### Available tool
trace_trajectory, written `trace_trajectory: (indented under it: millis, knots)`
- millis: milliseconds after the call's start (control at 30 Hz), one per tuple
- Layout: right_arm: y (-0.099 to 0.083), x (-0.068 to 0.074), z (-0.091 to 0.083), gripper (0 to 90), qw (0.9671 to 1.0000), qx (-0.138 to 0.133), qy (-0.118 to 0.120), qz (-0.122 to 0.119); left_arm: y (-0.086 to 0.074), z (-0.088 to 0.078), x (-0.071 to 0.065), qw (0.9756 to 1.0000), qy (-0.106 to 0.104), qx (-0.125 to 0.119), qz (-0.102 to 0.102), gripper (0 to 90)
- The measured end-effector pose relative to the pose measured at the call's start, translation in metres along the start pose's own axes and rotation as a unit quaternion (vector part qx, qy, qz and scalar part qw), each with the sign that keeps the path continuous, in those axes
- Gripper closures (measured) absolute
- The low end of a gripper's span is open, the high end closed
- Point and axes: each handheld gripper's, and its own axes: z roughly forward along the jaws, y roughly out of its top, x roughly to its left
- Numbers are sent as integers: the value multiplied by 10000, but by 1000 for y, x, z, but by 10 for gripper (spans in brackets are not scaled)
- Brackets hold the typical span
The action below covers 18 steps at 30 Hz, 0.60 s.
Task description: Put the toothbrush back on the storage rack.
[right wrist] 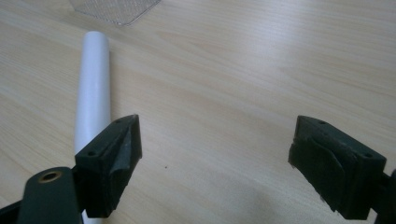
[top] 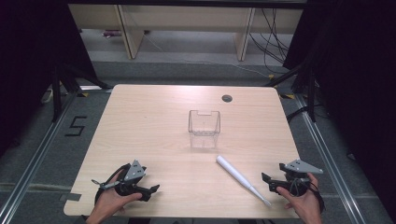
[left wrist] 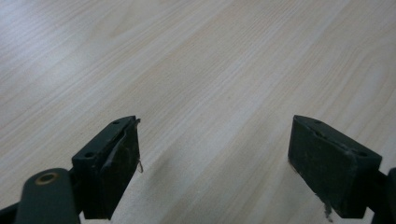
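We hold both claws low at the near edge of the bench, one at each corner, and neither grips anything. Our left claw stands wide open over bare wood; in the left gripper view its claw has nothing between the two black jaws but the grain. Our right claw is likewise spread wide, and it sits just beside the thin end of the white electric toothbrush.

The toothbrush lies flat and slanted on the bench, thick handle end pointing toward the clear plastic container, brush tip nearest our right hand. That slant suits us: the right gripper view shows the handle running away alongside the left jaw, outside the gap of the claw, so we judge that a small sideways shift would bring the jaws astride it.

The container stands upright and empty near the middle, well apart from both claws, its open top facing up, probably ready to receive the toothbrush.
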Motion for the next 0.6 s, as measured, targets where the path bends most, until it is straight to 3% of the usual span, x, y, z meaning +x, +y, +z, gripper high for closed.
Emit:
trace_trajectory:
  millis: [33, 333, 600]
  knots:
    - [0, -1, 1, 172, 9999, -43, -19, -147, 0, 0, 0, 10000, 13, -9, 8, 161]
    - [3, 4, 0, 180, 9999, -2, 1, -113, 0, 0, 0, 10000, 16, -18, -6, 162]
    - [9, 13, -6, 383, 9993, -150, 286, -210, 0, 0, 0, 10000, 13, -14, -3, 161]
